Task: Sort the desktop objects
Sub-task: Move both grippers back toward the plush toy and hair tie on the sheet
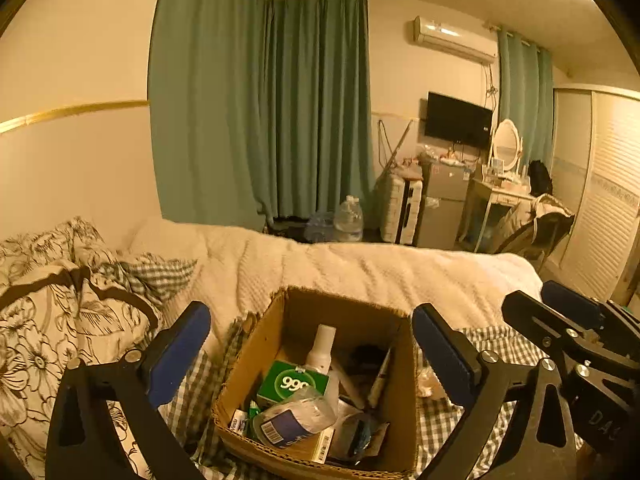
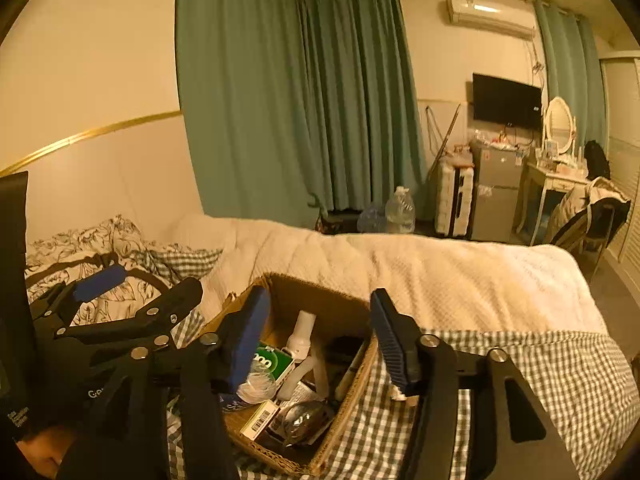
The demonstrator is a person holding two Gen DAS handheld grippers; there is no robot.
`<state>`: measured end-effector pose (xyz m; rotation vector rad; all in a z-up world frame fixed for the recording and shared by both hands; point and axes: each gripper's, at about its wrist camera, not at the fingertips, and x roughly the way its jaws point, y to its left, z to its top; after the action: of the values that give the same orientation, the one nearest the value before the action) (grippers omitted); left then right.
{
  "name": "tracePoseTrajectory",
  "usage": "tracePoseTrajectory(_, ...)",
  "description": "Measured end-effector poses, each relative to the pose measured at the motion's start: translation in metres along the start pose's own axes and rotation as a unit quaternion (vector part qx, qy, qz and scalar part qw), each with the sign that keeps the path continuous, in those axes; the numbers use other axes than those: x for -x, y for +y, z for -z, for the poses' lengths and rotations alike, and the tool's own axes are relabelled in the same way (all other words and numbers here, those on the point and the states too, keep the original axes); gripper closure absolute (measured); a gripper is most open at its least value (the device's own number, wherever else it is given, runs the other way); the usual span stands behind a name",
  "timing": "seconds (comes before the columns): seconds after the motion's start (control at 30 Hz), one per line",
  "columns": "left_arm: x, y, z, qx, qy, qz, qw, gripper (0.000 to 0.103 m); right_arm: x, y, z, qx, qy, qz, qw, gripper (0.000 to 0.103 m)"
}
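An open cardboard box (image 1: 340, 312) (image 2: 320, 292) rests on the checked sheet of a bed. Inside lie a green "999" carton (image 1: 292, 380) (image 2: 276, 362), a white bottle (image 1: 322, 348) (image 2: 302, 334), a clear bottle with a blue label (image 1: 294, 416), a pen-like tube (image 1: 380, 376) and other small packets. My left gripper (image 1: 312, 352) hovers above the box, open wide, nothing between its blue pads. My right gripper (image 2: 320, 338) hangs just beside it to the right, also over the box, open and empty. Each gripper shows in the other's view: right gripper (image 1: 532, 296), left gripper (image 2: 148, 280).
A white blanket (image 1: 360, 268) covers the bed beyond the box, and a floral pillow (image 1: 48, 320) lies at the left. A small pale item (image 1: 430, 384) sits on the checked sheet right of the box. Green curtains, water jugs (image 1: 348, 216), a small fridge and a dressing table stand farther back.
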<state>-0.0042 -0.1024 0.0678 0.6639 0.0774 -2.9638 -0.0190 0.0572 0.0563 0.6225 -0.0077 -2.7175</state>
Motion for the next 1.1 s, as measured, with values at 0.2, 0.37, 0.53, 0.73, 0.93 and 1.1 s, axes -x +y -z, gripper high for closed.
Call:
tracePoseTrajectory(0.2, 0.026, -0.018, -0.006, -0.015, -0.027, -0.005, 0.9995, 0.000, 0.028, -0.014, -0.004, 0.006, -0.025, 0.013, 1.000, 0.008)
tracePoseTrajectory(0.37, 0.036, -0.031, -0.006, -0.020, -0.043, -0.014, 0.9988, 0.000, 0.051, -0.035, -0.002, -0.003, -0.045, 0.032, 0.998, 0.001)
tracePoseTrajectory(0.53, 0.040, -0.051, -0.001, -0.024, -0.063, -0.043, 0.9968, 0.000, 0.069, -0.059, 0.004, -0.008, -0.052, 0.054, 0.997, 0.000)
tracePoseTrajectory(0.73, 0.032, -0.074, 0.009, -0.026, -0.061, -0.033, 0.9973, 0.000, 0.084, -0.099, 0.013, -0.032, -0.054, 0.054, 0.997, 0.000)
tracePoseTrajectory(0.93, 0.016, -0.098, 0.020, -0.039, -0.040, -0.007, 0.9984, 0.000, 0.082, -0.126, 0.023, -0.042, -0.045, 0.070, 0.996, 0.000)
tracePoseTrajectory(1.1, 0.003, -0.111, 0.033, -0.032, -0.023, 0.012, 0.9992, 0.000, 0.074, -0.143, 0.031, -0.036, -0.046, 0.087, 0.994, 0.000)
